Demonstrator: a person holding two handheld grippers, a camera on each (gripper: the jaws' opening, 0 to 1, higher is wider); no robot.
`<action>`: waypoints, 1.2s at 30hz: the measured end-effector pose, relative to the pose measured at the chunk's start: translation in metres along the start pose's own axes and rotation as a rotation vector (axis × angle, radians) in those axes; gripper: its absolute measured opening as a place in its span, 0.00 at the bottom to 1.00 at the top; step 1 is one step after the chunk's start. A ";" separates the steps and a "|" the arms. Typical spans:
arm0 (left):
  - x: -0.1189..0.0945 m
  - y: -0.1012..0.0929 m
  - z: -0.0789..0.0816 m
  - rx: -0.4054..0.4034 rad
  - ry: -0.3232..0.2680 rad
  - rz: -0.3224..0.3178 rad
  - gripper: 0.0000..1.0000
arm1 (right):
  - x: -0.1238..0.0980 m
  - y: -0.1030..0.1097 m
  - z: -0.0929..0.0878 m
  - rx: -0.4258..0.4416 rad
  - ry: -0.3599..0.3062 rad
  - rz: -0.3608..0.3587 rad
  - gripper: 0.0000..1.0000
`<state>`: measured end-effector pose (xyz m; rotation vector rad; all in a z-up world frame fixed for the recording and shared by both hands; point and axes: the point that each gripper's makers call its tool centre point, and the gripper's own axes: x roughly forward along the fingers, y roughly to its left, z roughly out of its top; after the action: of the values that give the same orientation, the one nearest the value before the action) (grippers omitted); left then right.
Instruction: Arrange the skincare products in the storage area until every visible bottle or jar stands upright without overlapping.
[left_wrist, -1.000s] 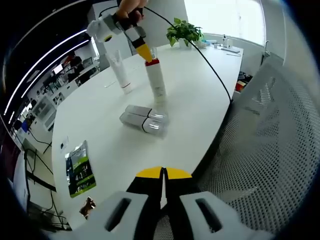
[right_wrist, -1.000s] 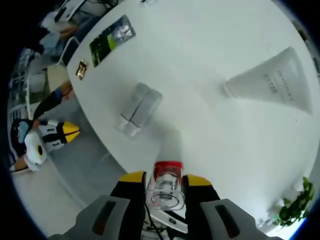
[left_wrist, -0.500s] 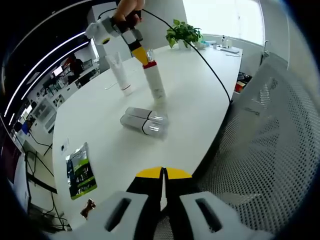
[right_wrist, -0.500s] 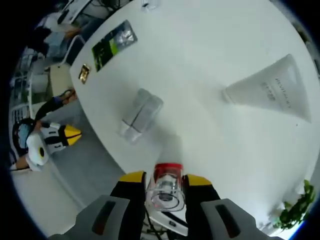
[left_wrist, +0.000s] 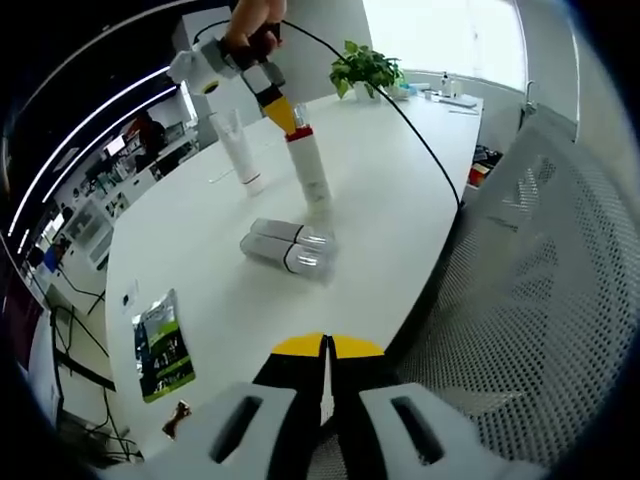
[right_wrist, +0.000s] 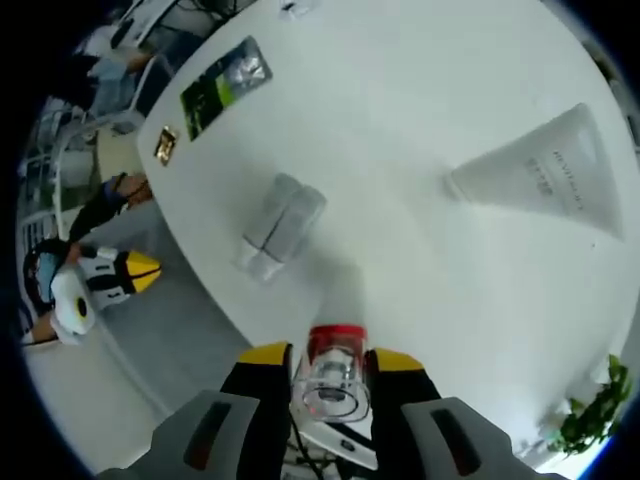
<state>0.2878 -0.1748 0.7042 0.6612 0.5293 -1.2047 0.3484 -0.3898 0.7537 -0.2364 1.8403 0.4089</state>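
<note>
Just behind the two fallen jars (left_wrist: 287, 246), the right gripper (right_wrist: 330, 362) still clamps the red-collared bottle (left_wrist: 308, 168), now more upright on the table (left_wrist: 400, 200); left gripper (left_wrist: 326, 348) pinched closed, idle; jars remain.

I identify an office: long white worktop (left_wrist: 380, 200), mesh chair (left_wrist: 530, 300), potted plant (left_wrist: 368, 66), background desks.

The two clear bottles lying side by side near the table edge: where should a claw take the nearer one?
Probably across the middle of the nearer clear bottle's round body, coming from above. It lies flat against its twin, so only its chair-facing side and top are free. The left claw, shut, is nearest; the right claw grips the red-collared bottle.
</note>
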 end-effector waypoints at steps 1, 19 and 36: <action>0.000 0.000 0.000 -0.001 0.000 0.000 0.00 | 0.000 0.000 -0.001 -0.006 0.003 0.000 0.26; 0.000 -0.002 0.001 0.011 -0.003 -0.007 0.00 | 0.000 0.001 0.000 -0.002 -0.021 -0.009 0.26; 0.000 -0.003 0.002 0.016 -0.008 -0.007 0.00 | 0.001 0.009 0.003 -0.003 -0.049 0.001 0.27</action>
<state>0.2853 -0.1763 0.7051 0.6681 0.5159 -1.2187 0.3469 -0.3800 0.7530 -0.2264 1.7919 0.4147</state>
